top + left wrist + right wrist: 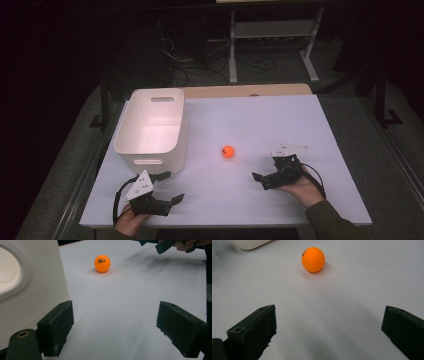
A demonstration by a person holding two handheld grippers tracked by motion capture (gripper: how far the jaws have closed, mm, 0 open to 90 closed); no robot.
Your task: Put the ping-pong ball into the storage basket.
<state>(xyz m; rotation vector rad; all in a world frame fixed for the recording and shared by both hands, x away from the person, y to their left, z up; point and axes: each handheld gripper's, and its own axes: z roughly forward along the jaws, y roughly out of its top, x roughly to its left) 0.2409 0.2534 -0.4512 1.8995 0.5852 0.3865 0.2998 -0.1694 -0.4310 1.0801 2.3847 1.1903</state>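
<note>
Pretty much nothing is done here as far as the pictures go. The orange ball sits loose on the white table, out in the open, to the right of the white bin and well apart from it. Going by the layout, the ball probably ends up in that bin, so the whole job looks like it's ahead: reach, pinch, lift, carry, drop.

The right gripper is the nearer one, low over the table near the ball and pointed toward it. Its jaws are spread wide with nothing between them; in the right gripper view the ball sits ahead of the gap, roughly centred. The left gripper hangs near the table's front edge, just in front of the bin, jaws also spread and empty. From its own view the ball is farther off, with the bin wall close at the left.

Hard to make out: there's small dark print on the ball, too tiny to read. The bin's inside looks empty, though the near wall hides part of the floor. The room behind the table is dark, just a frame and cables.
</note>
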